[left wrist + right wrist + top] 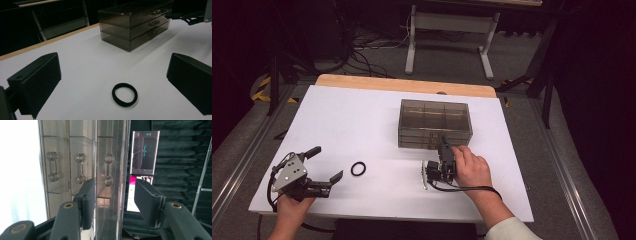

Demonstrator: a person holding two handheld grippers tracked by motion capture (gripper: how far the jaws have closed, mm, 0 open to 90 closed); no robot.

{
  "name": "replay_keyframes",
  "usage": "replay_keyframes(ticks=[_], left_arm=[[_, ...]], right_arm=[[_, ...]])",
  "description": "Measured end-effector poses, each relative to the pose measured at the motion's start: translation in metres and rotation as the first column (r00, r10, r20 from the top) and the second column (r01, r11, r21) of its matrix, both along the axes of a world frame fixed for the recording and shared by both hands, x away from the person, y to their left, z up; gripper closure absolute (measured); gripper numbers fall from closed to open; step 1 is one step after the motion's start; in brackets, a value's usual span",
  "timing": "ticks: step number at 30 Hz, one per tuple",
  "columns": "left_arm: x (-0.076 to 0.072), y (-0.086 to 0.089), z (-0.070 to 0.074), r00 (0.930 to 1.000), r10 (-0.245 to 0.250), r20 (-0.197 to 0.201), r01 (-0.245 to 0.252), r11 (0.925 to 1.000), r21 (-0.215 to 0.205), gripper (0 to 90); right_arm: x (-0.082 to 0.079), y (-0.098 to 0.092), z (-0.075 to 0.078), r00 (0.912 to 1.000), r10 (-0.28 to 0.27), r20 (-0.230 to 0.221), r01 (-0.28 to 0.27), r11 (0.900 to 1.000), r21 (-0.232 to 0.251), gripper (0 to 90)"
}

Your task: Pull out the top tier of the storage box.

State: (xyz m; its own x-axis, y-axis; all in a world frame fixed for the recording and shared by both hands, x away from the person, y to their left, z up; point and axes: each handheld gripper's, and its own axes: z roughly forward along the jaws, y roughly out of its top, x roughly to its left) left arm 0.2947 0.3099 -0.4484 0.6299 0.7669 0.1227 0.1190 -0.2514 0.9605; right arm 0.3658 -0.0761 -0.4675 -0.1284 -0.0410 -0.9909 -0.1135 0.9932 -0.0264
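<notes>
step: I'm lining my right gripper (pixel 443 145) up on the top drawer's handle (pixel 108 173) of the smoked acrylic drawer box (pixel 434 123).
right jaws: partly apart, straddling the handle, not yet pinching it.
left gripper (pixel 326 165): jaws spread wide, holding nothing, resting near the black hair tie (pixel 124 94).
hair tie: flat on the white table (pixel 362 125), well apart from the box.
next: I judge pinch the handle, pull straight out.

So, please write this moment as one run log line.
right gripper: at smoky clear plastic drawer box, top handle | left gripper: open near black ring
</notes>
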Motion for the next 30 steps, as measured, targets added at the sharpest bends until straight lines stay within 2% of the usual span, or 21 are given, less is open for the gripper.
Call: replay_keyframes(ticks=[2,15,23,28,29,30], left_arm=[[0.000,0.000,0.000,0.9999,0.011,0.004,-0.011,0.9999,0.000,0.4],[0.000,0.000,0.000,1.0000,0.001,-0.007,-0.001,1.0000,-0.006,0.5],[0.000,0.000,0.000,1.0000,-0.006,-0.004,0.006,1.0000,-0.001,0.4],[0.000,0.000,0.000,1.0000,0.010,0.003,-0.010,0.9999,0.004,0.4],[0.000,0.000,0.000,1.0000,-0.005,-0.004,0.005,1.0000,0.001,0.4],[0.000,0.000,0.000,0.9999,0.011,0.003,-0.011,0.9999,0.003,0.5]], right_arm=[[0.002,0.000,-0.001,1.0000,-0.005,0.000,0.005,1.000,-0.004,53.5],[0.015,0.005,-0.011,0.9985,-0.052,0.016,0.053,0.997,-0.050,60.2],[0.017,0.007,-0.014,0.9971,-0.050,0.057,0.053,0.997,-0.062,70.7],[0.018,0.009,-0.014,0.9971,-0.052,0.055,0.055,0.997,-0.062,78.4],[0.018,0.009,-0.014,0.9973,-0.053,0.051,0.056,0.996,-0.063,79.5],[0.018,0.009,-0.015,0.9972,-0.050,0.056,0.053,0.997,-0.064,79.6]])
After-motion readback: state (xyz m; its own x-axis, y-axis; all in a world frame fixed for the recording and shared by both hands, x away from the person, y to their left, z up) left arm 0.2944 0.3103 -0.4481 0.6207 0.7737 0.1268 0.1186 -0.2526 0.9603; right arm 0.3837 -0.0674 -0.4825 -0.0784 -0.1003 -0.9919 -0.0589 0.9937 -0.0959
